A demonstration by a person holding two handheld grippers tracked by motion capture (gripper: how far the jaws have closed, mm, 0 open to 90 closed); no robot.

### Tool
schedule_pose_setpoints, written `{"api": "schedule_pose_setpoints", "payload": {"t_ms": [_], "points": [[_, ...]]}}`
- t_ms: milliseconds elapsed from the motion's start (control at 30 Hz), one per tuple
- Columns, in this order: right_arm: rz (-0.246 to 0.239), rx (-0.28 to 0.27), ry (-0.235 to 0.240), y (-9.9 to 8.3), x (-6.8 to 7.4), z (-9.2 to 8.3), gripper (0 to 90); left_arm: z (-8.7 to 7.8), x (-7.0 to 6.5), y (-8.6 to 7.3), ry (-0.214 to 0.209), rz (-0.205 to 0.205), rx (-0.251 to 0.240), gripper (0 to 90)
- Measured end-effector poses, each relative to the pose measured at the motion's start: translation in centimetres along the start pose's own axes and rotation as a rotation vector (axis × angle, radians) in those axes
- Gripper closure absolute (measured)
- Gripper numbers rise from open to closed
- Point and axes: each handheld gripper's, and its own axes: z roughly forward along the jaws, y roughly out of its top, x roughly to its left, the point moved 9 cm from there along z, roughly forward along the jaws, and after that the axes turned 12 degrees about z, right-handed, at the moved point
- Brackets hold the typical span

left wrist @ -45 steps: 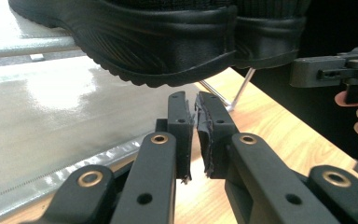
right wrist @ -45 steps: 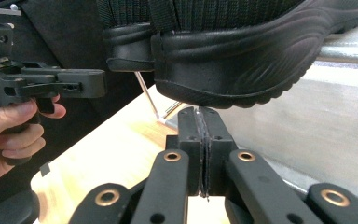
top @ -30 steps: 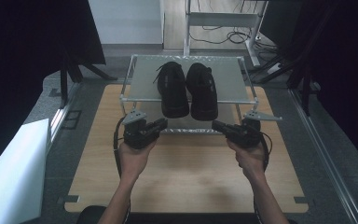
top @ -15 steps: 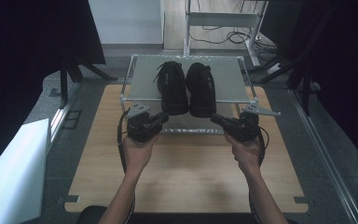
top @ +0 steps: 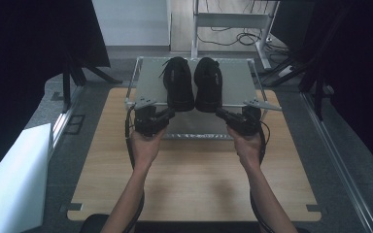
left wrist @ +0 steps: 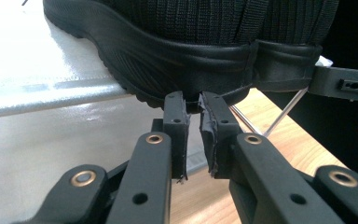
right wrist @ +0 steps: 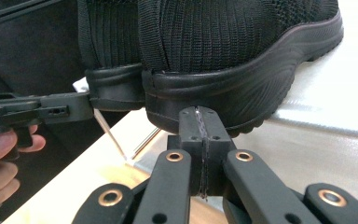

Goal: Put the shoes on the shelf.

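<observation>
Both sets of jaws are closed with nothing in them right now. My left gripper point(left wrist: 193, 100) has just a sliver of a gap between the pads, and its tips sit right at the heel of the left shoe point(left wrist: 205, 56), maybe touching the sole edge, I can't tell for sure. My right gripper point(right wrist: 200, 112) is pressed fully shut, pads together, nose up against the heel of the right shoe point(right wrist: 233, 79).

What's changed over the last second: both hands have slid forward across the wooden table point(top: 194, 184) toward the rack. A second ago the grippers sat a bit back from its front edge, now they're at the heels, which hang slightly over that edge. The shoes themselves haven't budged, same spot side by side on the grey rack shelf point(top: 150, 85), toes pointing away from me.

So I'd say the approach is basically done. With the jaws shut, my guess is I'm either nudging the pair back onto the shelf or I need to open up before I can grab a heel.
</observation>
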Motion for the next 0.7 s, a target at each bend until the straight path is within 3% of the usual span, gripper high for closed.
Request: {"api": "schedule_pose_setpoints", "payload": {"t_ms": [433,700], "points": [[0.045,-0.013,-0.061,1.1,-2.0,2.7,89.4,2.2,1.2,0.8,0.01,-0.018,0.024,80.4],[0.024,0.001,-0.031,0.5,-1.7,1.8,80.6,1.6,0.2,0.3,-0.01,0.012,0.001,71.2]]}}
